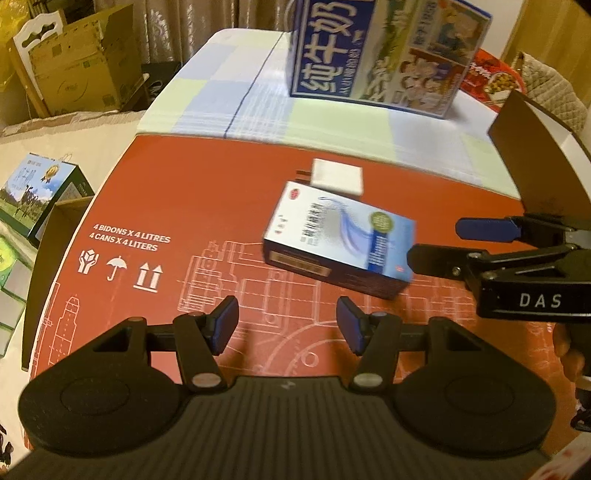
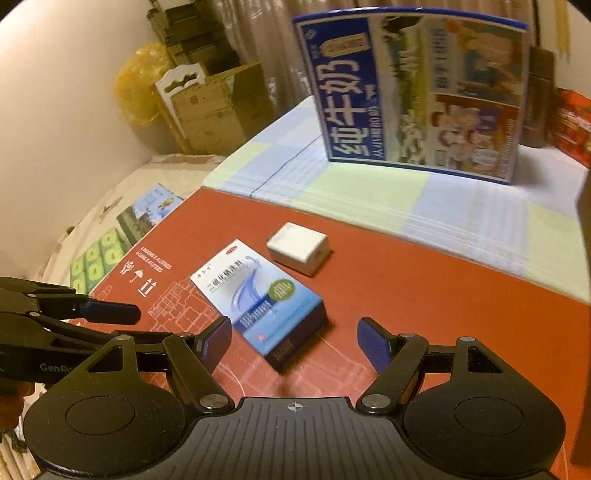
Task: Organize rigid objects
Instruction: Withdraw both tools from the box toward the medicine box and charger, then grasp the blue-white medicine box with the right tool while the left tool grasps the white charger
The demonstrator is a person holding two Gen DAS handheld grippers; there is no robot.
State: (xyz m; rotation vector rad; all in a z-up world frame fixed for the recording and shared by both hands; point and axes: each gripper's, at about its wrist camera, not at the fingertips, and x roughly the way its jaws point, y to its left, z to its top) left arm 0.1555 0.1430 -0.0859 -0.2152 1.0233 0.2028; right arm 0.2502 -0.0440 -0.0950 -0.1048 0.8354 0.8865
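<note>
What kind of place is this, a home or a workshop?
Probably a lived-in home room: curtains, a checked cloth on the surface, and stacked cardboard boxes by the wall.

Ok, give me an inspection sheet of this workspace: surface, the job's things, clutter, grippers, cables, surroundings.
Surface: red printed cardboard sheet over a checked cloth.
Job's things: blue and white medicine box lying flat; small white box just behind it, apart; tall milk carton box upright on the cloth.
Clutter: red package behind the carton.
Grippers: left gripper open, empty; right gripper open, empty, medicine box ahead of its fingers.
Cables: nothing seen.
Surroundings: cardboard boxes, curtain, yellow bag, green packs at left.
</note>
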